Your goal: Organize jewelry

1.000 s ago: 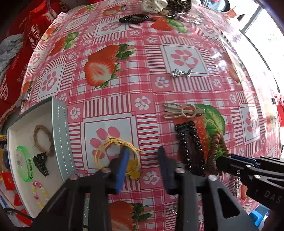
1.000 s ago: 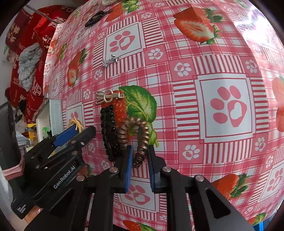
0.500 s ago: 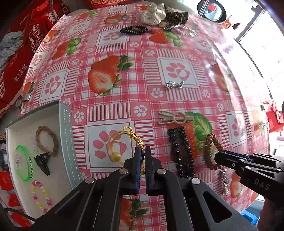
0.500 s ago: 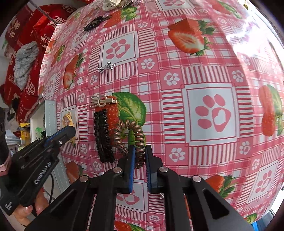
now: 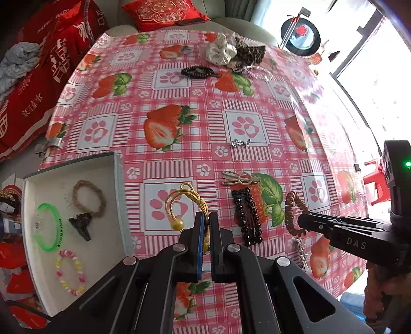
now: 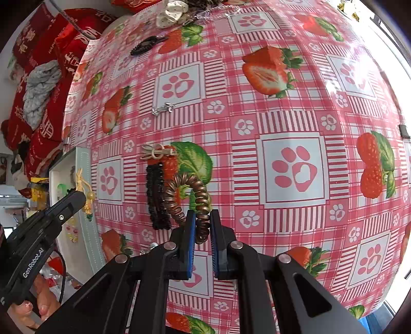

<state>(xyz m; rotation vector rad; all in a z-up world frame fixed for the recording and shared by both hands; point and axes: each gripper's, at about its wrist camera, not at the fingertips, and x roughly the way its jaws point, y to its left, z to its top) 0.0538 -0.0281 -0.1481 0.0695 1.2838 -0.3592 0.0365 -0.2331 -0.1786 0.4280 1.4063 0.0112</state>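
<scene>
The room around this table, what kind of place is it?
Probably a home living room: a strawberry-print tablecloth covers the table, red embroidered cushions lie on a sofa behind it, and a bright window stands at the right.

A yellow cord hair tie (image 5: 188,203) with a gold bead hangs pinched between closed fingers; a brown spiral hair tie (image 6: 191,197) likewise. A white tray (image 5: 77,167) at the desk edge holds bracelets.

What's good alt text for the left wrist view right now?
The left hand-held gripper is shut on a yellow cord bracelet over a strawberry-print tablecloth. A white tray at left holds four small pieces; the right hand-held gripper at right pinches a brown spiral hair tie, with a black beaded clip between.
</scene>
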